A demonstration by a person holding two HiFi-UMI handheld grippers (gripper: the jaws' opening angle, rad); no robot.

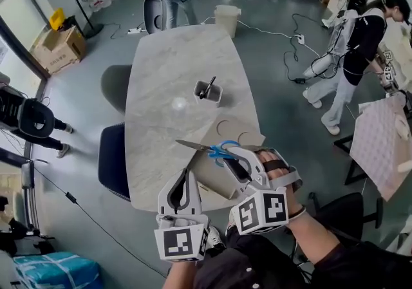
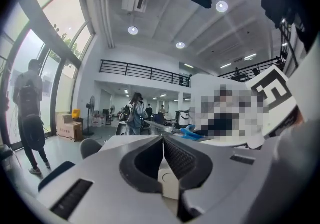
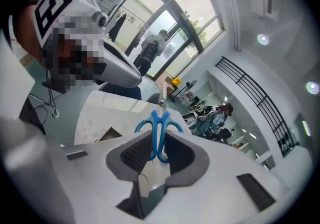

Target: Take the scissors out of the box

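Blue-handled scissors [image 1: 215, 150] hang in the air above the open cardboard box [image 1: 214, 177], blades pointing left. My right gripper [image 1: 237, 152] is shut on their handles. In the right gripper view the scissors [image 3: 159, 127] stand upright between the pads, blade tip away from me. My left gripper [image 1: 187, 175] is just left of the box, shut with nothing in it; its pads [image 2: 172, 154] meet at the tip. A bit of the blue handle [image 2: 192, 132] shows beyond them. The box sits at the near edge of the marble table [image 1: 170, 69].
A white cup [image 1: 207, 92] holding a dark pen stands mid-table. A dark chair [image 1: 112, 160] and a grey chair [image 1: 116, 85] are at the table's left side. A white bin [image 1: 226, 18] is past the far end. People stand at the back and right.
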